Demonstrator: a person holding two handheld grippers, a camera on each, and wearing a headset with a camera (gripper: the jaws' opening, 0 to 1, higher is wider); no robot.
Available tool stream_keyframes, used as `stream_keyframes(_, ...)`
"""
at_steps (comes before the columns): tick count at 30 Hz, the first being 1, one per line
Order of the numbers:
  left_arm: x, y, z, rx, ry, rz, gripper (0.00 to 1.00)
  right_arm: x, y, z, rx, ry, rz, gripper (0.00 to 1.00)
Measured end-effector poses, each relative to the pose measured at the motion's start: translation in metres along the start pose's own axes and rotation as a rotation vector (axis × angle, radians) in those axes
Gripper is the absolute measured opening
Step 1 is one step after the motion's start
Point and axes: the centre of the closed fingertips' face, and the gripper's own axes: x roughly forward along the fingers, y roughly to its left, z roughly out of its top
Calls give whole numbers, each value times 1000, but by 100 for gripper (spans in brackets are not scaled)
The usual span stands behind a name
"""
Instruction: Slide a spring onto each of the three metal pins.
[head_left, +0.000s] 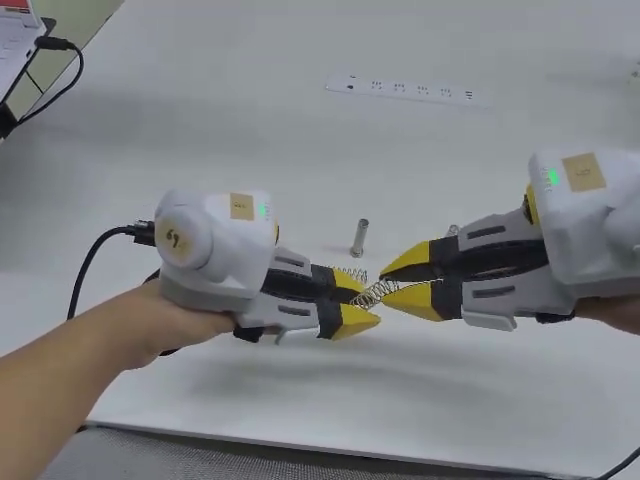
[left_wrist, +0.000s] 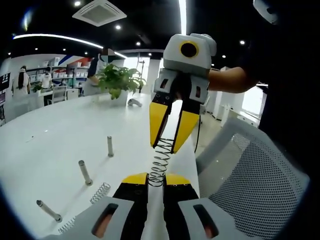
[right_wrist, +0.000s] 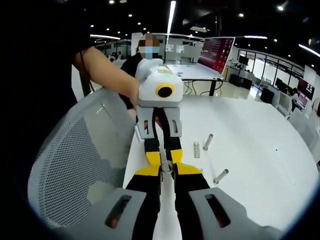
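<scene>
The spring (head_left: 375, 292) at the centre of the head view is made of bare, shiny metal wire, and the pin (head_left: 360, 238) just above it of smooth, dully polished metal. The left gripper (head_left: 365, 308) and right gripper (head_left: 392, 284) are cased in matt plastic, and the table (head_left: 250, 130) is finished smooth and matt.

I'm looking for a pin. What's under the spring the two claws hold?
Just bare white table under the spring, which hangs between the left claw and right claw. Its two ends are hidden inside the claws.
</scene>
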Motion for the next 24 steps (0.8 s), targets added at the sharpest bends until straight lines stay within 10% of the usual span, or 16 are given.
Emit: stream_keyframes(24,-1,1,2,20,-3,1,2,1,1,7,26,-6,7,7)
